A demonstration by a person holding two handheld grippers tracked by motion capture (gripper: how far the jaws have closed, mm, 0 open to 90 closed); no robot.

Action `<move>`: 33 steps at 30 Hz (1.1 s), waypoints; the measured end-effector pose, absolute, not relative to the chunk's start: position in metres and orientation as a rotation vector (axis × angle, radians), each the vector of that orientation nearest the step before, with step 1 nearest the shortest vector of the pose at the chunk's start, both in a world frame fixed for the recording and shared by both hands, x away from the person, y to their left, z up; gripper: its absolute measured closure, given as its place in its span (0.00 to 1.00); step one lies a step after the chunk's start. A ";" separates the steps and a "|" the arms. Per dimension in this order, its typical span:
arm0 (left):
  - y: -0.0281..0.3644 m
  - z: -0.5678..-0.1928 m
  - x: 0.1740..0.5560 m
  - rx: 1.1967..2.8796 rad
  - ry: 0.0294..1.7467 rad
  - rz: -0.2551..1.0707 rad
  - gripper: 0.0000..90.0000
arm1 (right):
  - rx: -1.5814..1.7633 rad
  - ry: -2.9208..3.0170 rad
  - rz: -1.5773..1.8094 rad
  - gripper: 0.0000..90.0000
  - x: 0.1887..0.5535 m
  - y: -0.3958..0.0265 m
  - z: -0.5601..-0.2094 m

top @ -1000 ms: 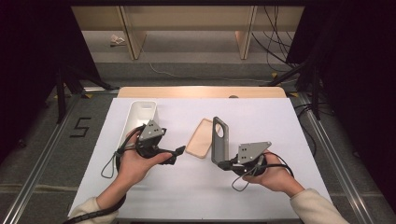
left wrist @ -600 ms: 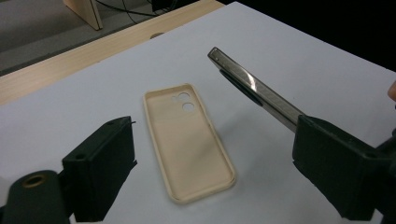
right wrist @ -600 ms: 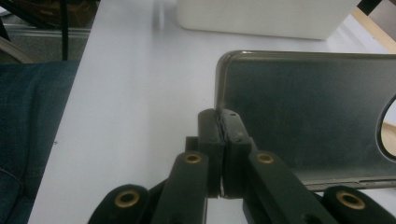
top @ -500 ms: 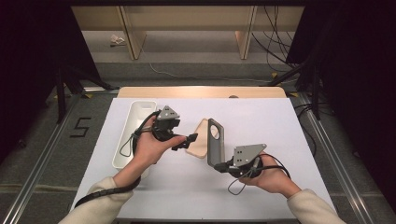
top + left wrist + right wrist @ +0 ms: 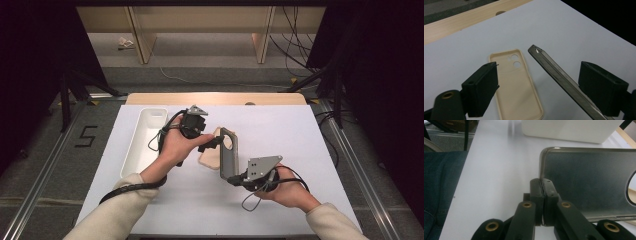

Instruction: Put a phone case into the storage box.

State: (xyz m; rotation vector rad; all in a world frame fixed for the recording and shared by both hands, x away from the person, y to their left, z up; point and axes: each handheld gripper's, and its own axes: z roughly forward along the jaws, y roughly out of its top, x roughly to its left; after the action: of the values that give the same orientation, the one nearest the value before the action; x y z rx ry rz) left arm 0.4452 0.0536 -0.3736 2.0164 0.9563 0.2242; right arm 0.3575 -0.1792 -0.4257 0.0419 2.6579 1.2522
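A grey phone case (image 5: 229, 152) stands upright on its edge over the white table. My right gripper (image 5: 233, 178) is shut on its lower corner; in the right gripper view the jaws (image 5: 541, 185) pinch the rim of the grey case (image 5: 586, 180). A beige phone case (image 5: 209, 157) lies flat, open side up, just left of it. My left gripper (image 5: 216, 143) reaches in from the left, open, its jaws having just narrowed slightly. In the left gripper view (image 5: 541, 75) the grey case's thin top edge (image 5: 556, 72) runs between the jaws without touching them, above the beige case (image 5: 516, 85).
A long white tray (image 5: 145, 137) lies along the table's left side, also in the right gripper view (image 5: 564, 130). A wooden strip (image 5: 215, 98) borders the far edge. Both forearms come in from the bottom. Dark stands and cables surround the table.
My left hand has swung right from beside the white tray to the two cases. The right gripper has stayed put with the grey case.
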 end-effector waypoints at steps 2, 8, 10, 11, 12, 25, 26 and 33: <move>0.052 -0.375 0.446 2.022 0.955 0.217 0.18 | 0.037 2.670 1.212 0.99 0.358 -0.179 -0.426; 0.052 -0.380 0.446 2.035 0.963 0.205 0.18 | -0.013 2.719 1.012 0.99 0.358 -0.174 -0.429; 0.052 -0.382 0.446 2.044 0.972 0.203 0.18 | -0.031 2.717 0.967 0.99 0.358 -0.172 -0.429; 0.052 -0.383 0.446 2.045 0.980 0.203 0.19 | -0.036 2.716 0.962 0.99 0.357 -0.171 -0.428; 0.053 -0.384 0.447 2.043 0.984 0.199 0.19 | -0.042 2.718 0.950 0.99 0.357 -0.170 -0.428; 0.047 -0.392 0.459 2.021 1.089 0.133 0.30 | -0.051 2.710 0.952 0.99 0.356 -0.169 -0.427; 0.047 -0.392 0.461 2.016 1.108 0.126 0.31 | -0.052 2.709 0.951 0.99 0.356 -0.169 -0.427; 0.044 -0.395 0.466 2.003 1.163 0.079 0.39 | -0.055 2.700 0.944 0.99 0.356 -0.168 -0.427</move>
State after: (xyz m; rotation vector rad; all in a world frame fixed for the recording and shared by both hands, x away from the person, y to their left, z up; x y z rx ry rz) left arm 0.4664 0.0440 -0.3953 2.0034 1.1634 0.0791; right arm 0.3558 -0.1680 -0.4266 -0.0551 2.6997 0.9444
